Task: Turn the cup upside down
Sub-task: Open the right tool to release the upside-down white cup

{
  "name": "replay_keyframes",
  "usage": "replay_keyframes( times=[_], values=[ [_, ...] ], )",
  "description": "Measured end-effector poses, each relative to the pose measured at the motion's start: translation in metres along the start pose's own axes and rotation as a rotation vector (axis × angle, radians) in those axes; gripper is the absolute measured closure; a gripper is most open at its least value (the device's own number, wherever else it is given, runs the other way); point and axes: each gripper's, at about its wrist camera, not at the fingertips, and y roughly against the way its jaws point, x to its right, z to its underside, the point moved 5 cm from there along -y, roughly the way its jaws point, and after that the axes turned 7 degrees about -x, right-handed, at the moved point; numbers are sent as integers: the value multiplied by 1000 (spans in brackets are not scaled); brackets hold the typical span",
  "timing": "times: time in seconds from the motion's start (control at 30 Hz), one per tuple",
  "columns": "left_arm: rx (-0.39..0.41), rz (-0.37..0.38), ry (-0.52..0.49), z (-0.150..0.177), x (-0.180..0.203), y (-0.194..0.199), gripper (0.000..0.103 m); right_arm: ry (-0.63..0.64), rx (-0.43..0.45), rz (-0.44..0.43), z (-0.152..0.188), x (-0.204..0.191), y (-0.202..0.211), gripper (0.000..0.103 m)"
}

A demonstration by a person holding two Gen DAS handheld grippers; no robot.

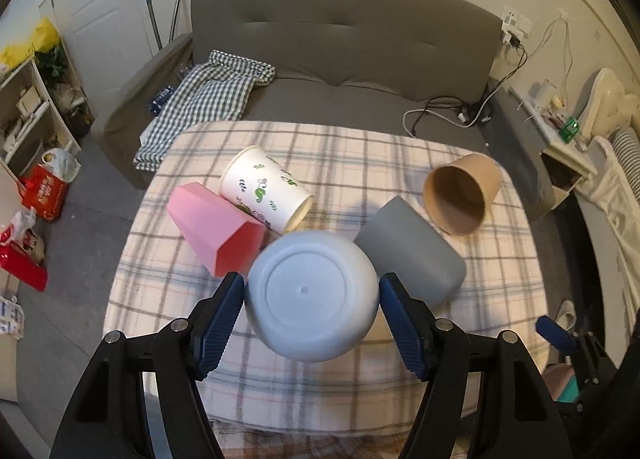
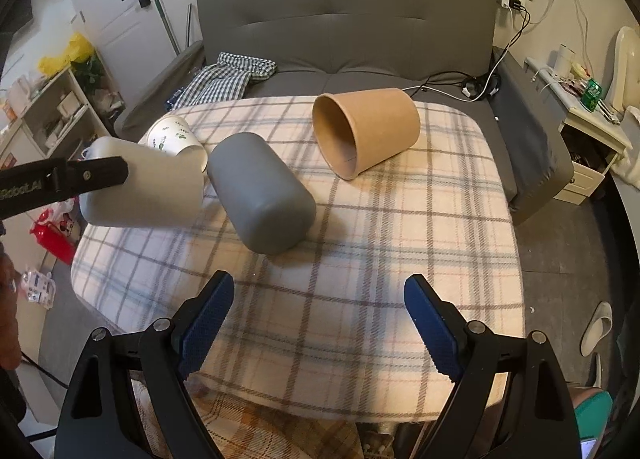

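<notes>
Here, near to far, with places given from the light blue cup:

Left gripper [image 1: 312, 295]: its blue-padded fingers [image 1: 218, 319] are clenched on either side of the light blue cup [image 1: 312, 295], pads pressed to the cup's walls.

Light blue cup: held up off the plaid-covered table [image 1: 480, 323], lying on its side in the grip with its round base turned to the left wrist camera; in the right wrist view it appears pale [image 2: 144, 187] with a black finger across it.

Right gripper [image 2: 319, 319]: released, jaws spread wide with nothing between them, over the near part of the cloth [image 2: 360, 299] and well right of the light blue cup.

Pink cup [image 1: 218, 229]: just left of the light blue cup, faceted, lying on its side on the cloth.

Grey cup [image 1: 412, 251]: just right of the light blue cup, on its side; whether the two touch cannot be told.

White leaf-print paper cup [image 1: 266, 189]: behind the light blue cup, on its side, resting against the pink cup.

Brown paper cup [image 1: 462, 193]: farther right and behind, apart from the grey cup, tipped over with its open mouth showing.

Grey sofa [image 1: 340, 39]: beyond the table, a checked cloth [image 1: 208, 95] draped on its left seat and cables [image 1: 452, 115] on its right.
</notes>
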Motion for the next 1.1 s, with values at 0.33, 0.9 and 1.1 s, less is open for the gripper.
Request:
replay_keyframes(
  times=[0.33,0.9,1.1],
  values=[
    [-16,-27,-27,14,4,-14,36,-13,-12,0,3,3,-6,16],
    [3,-1,-91,19,29,-9,43,-29,-19,5,5,7,-9,16],
    [24,41,-70,18,29,4,42,-38,-7,9,4,11,2,16]
  ],
)
